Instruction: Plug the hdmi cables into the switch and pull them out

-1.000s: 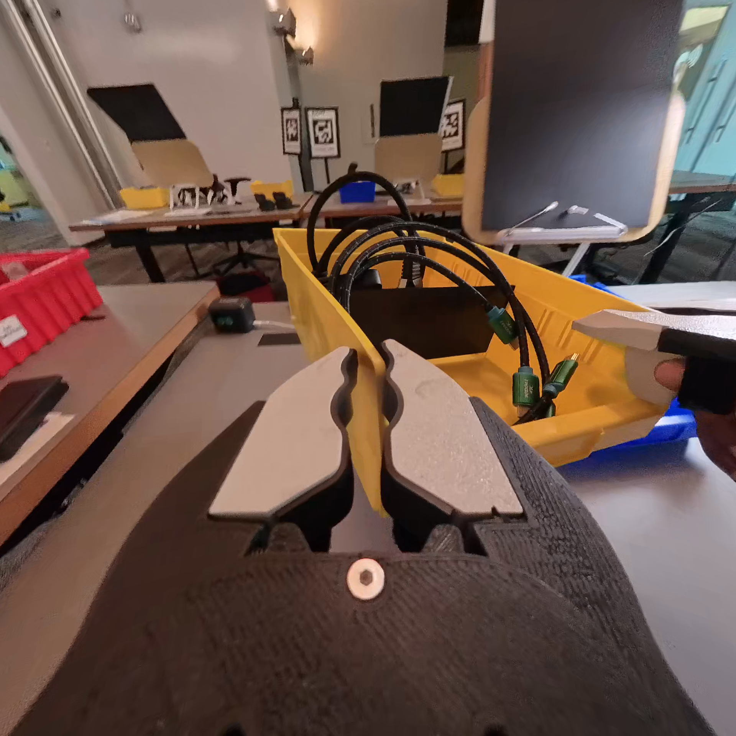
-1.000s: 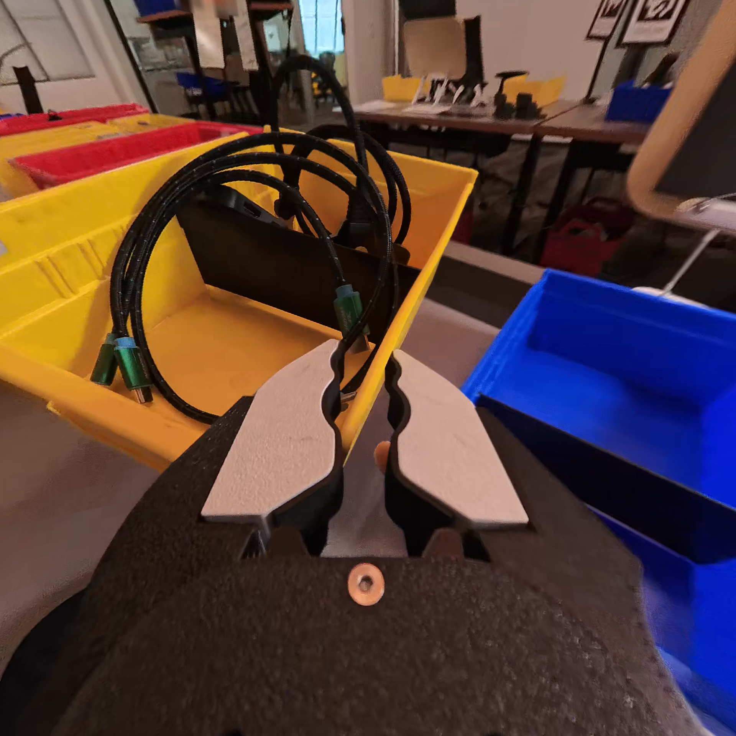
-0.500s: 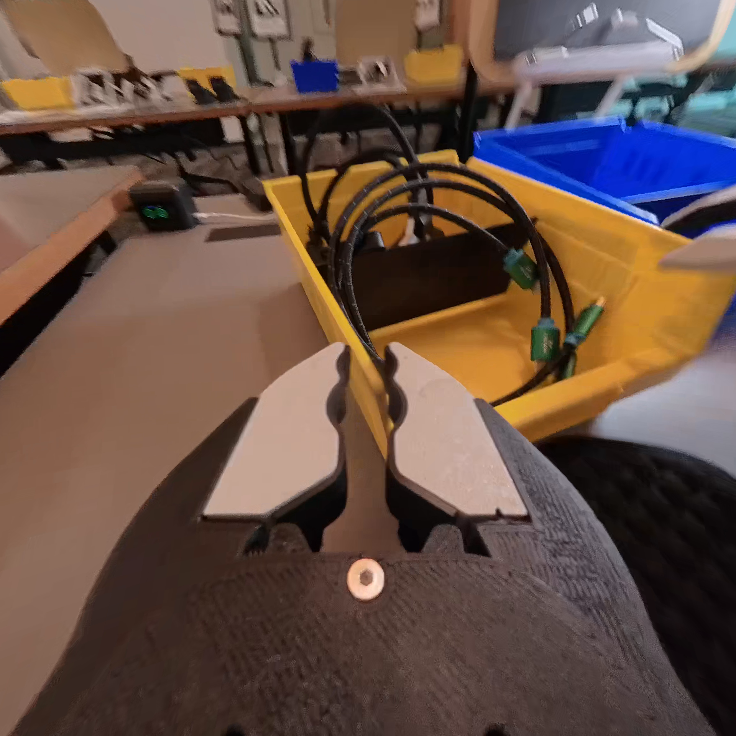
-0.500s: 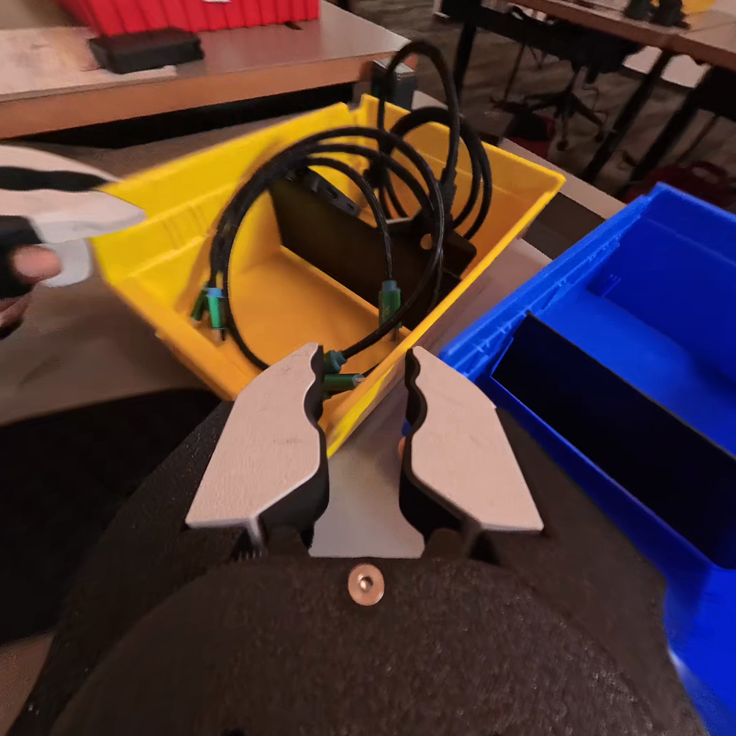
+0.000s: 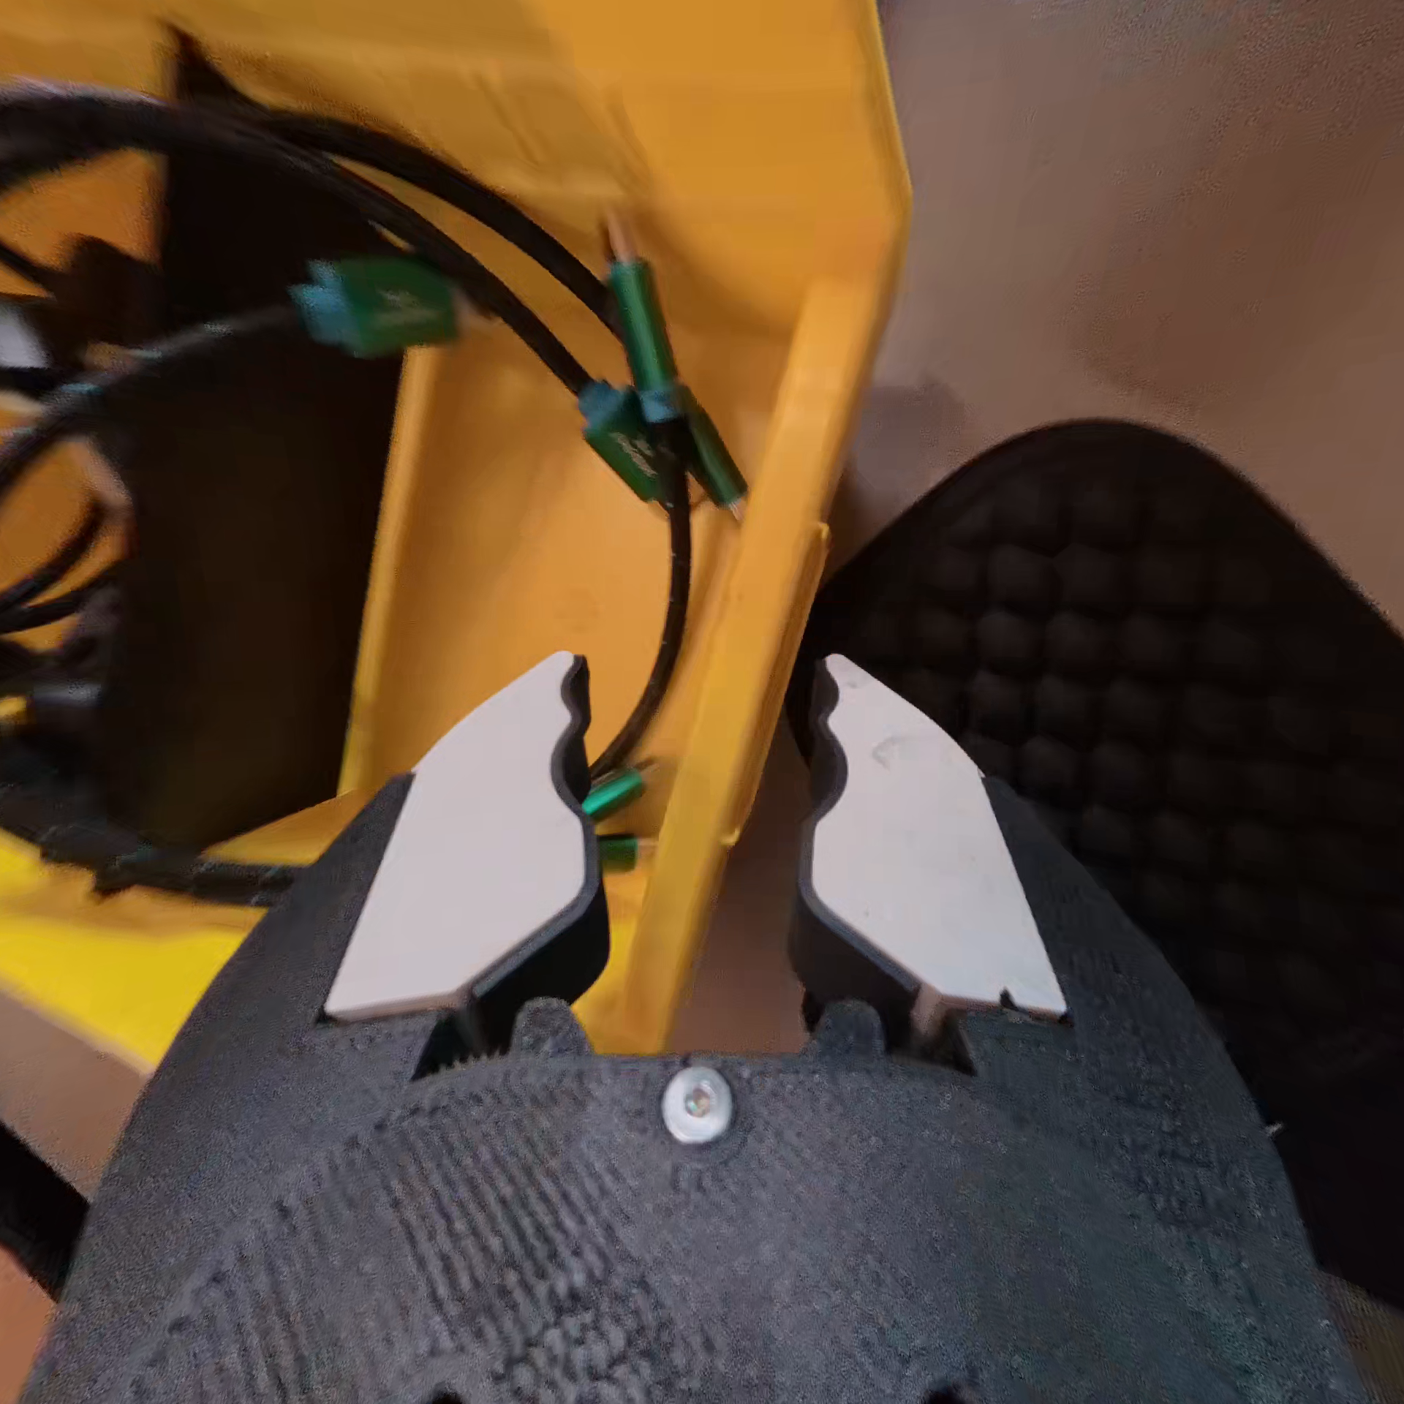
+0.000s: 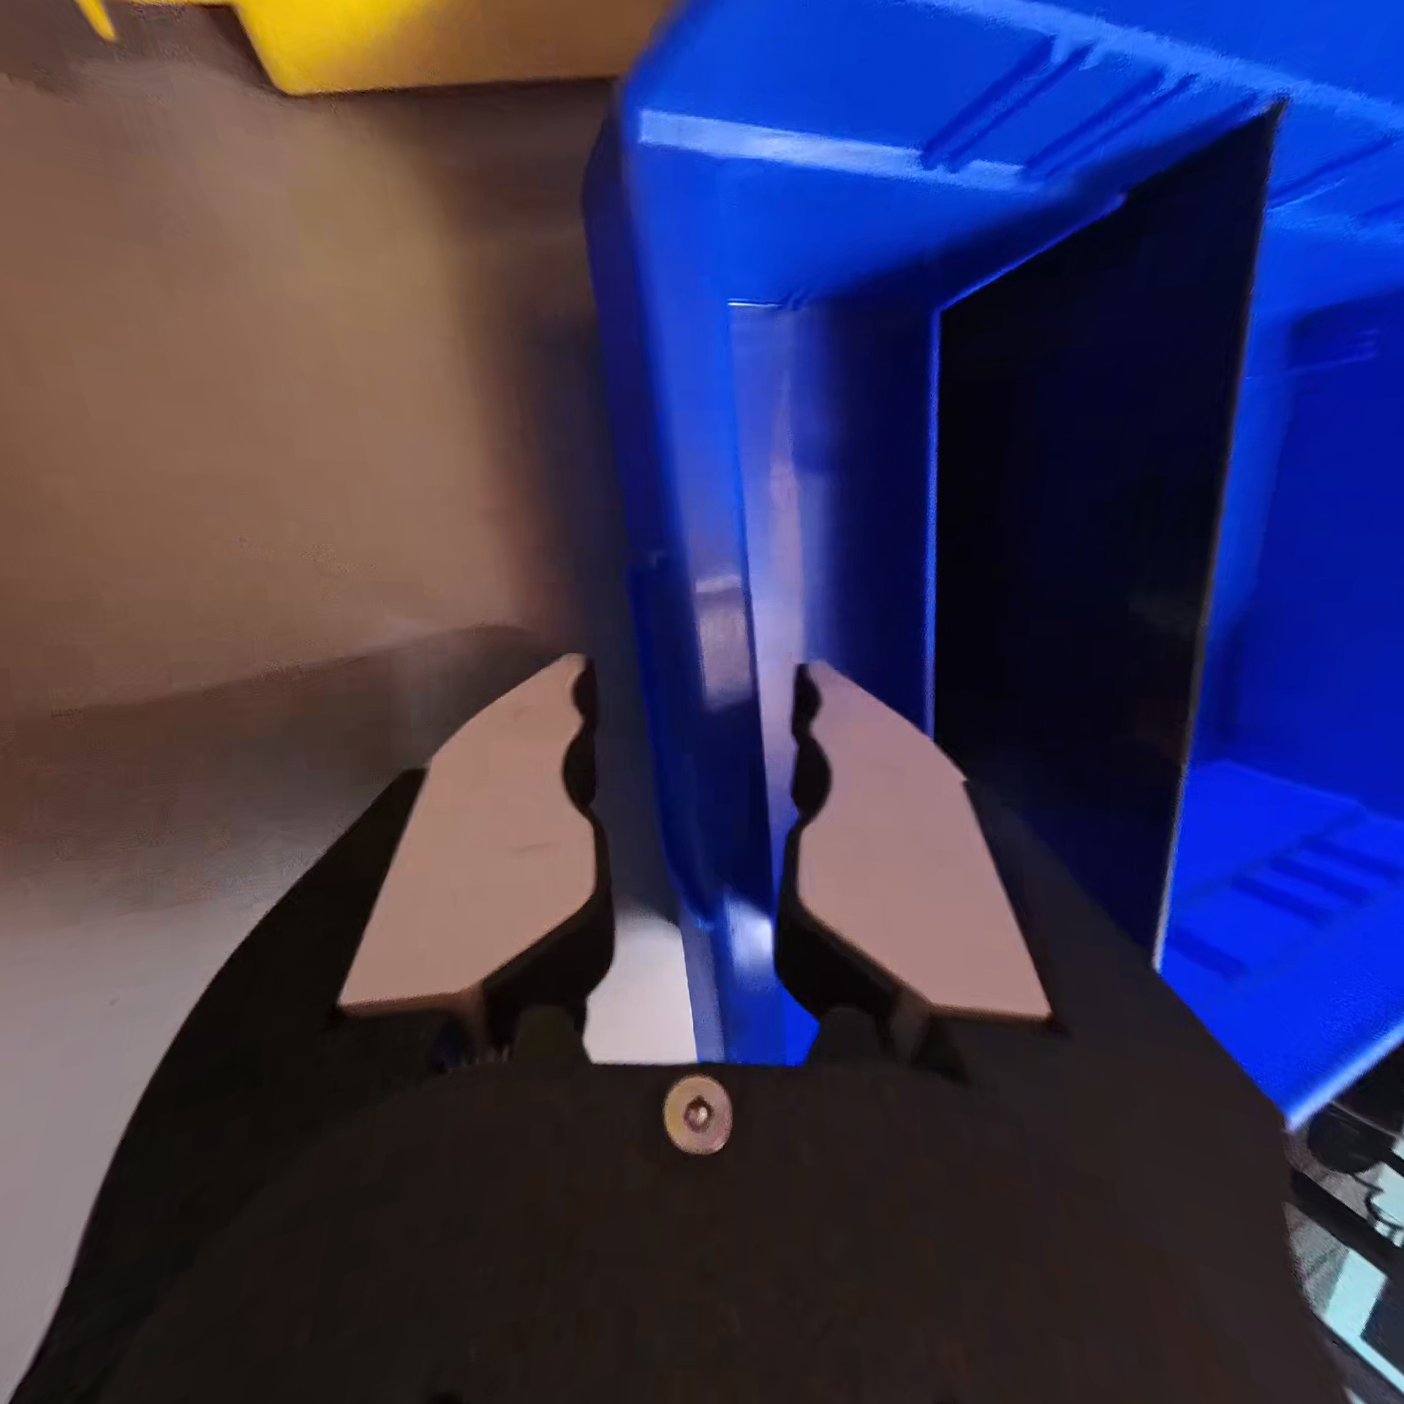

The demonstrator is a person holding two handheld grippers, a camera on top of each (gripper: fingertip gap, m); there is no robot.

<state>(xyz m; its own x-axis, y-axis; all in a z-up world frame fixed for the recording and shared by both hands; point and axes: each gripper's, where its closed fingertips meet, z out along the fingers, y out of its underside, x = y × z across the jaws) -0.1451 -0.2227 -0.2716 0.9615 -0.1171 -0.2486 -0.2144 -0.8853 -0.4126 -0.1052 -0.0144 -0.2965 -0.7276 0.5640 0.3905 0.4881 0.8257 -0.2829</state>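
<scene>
Several black braided HDMI cables [image 5: 676,608] with green plugs [image 5: 642,334] lie in a yellow bin [image 5: 767,547]. A black panel [image 5: 251,532] stands inside the bin; I cannot make out the switch. My left gripper [image 5: 703,676] is open, with the bin's right wall between its jaws and not gripped. My right gripper [image 6: 693,672] is open, with the left wall of a blue bin [image 6: 684,380] between its jaws. A corner of the yellow bin [image 6: 395,45] shows at the top left of the right wrist view. Both views are blurred.
A black bumpy pad [image 5: 1139,722] lies on the table right of the yellow bin. The blue bin holds a black divider [image 6: 1064,532]. The grey-brown table top [image 6: 266,380] stretches left of the blue bin.
Both grippers have opened and let go of the yellow bin's walls. Both views now point down. The right gripper has moved from the yellow bin to the blue bin's wall.
</scene>
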